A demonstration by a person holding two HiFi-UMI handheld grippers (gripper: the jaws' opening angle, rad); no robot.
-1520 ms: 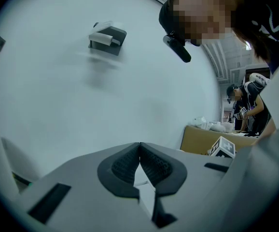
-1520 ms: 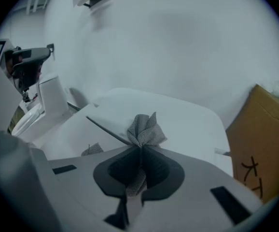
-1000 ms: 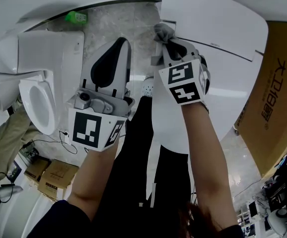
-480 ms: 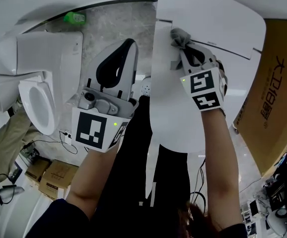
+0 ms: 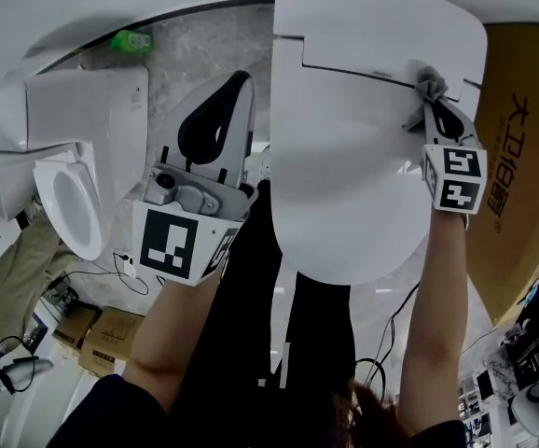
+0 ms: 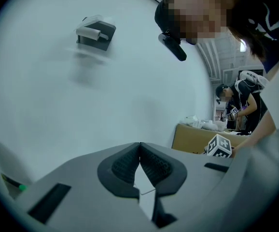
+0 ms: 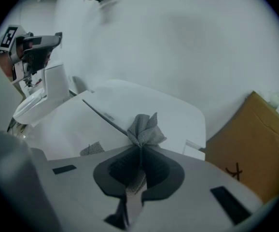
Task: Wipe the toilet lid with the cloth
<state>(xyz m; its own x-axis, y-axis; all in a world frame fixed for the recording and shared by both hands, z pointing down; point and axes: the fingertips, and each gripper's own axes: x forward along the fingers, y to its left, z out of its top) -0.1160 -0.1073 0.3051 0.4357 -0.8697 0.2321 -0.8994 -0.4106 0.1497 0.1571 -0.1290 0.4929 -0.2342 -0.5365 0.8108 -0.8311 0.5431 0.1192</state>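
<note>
Right gripper [image 5: 437, 105], upper right of the head view: jaws clamped on the grey cloth [image 5: 427, 83], with a bunched tuft sticking out past the tips. Cloth pressed on the white toilet lid [image 5: 344, 157] near its right edge, right by the dark seam line running across it. Lid fills the upper centre of the frame. Left gripper [image 5: 237, 82], centre left, sits beside the lid's left edge, contact unclear; its own view shows the pads closed together with nothing between and plain white wall ahead. Brown cardboard box [image 5: 521, 185] along the right edge, just beyond the lid. Second toilet [image 5: 69, 189] at far left
</note>
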